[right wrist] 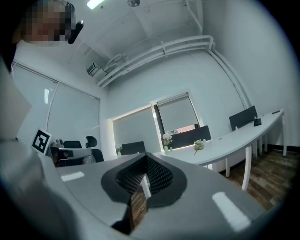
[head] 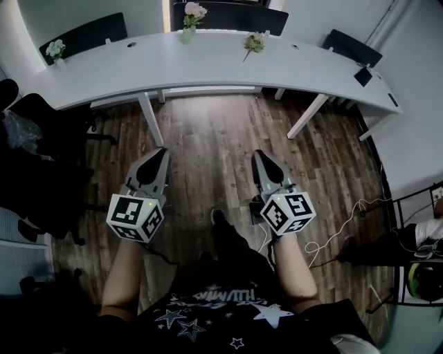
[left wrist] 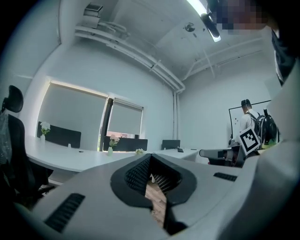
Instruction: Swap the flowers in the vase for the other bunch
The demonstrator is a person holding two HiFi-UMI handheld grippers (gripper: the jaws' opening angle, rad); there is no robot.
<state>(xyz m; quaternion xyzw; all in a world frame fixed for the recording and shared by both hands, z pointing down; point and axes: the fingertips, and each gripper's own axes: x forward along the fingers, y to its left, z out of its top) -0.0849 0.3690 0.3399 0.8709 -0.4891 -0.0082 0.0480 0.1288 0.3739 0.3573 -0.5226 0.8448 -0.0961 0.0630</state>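
No readable txt anywhere for you. Your shirt (head: 208, 308) has one white line of lettering above its stars (too blurred to make out). The cube (head: 135, 218) on your left gripper (head: 160, 155) and the one on your right gripper (head: 260, 157) show only b/w square marker patterns, no letters or nos.

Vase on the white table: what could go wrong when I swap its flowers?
The vase looks small and slim; tugging its pink flowers out could tip or lift it. The loose bunch lies flat on the table, so a pinch may crush blooms instead of catching the stem. Another flower vase at the left end could be mistaken for it.
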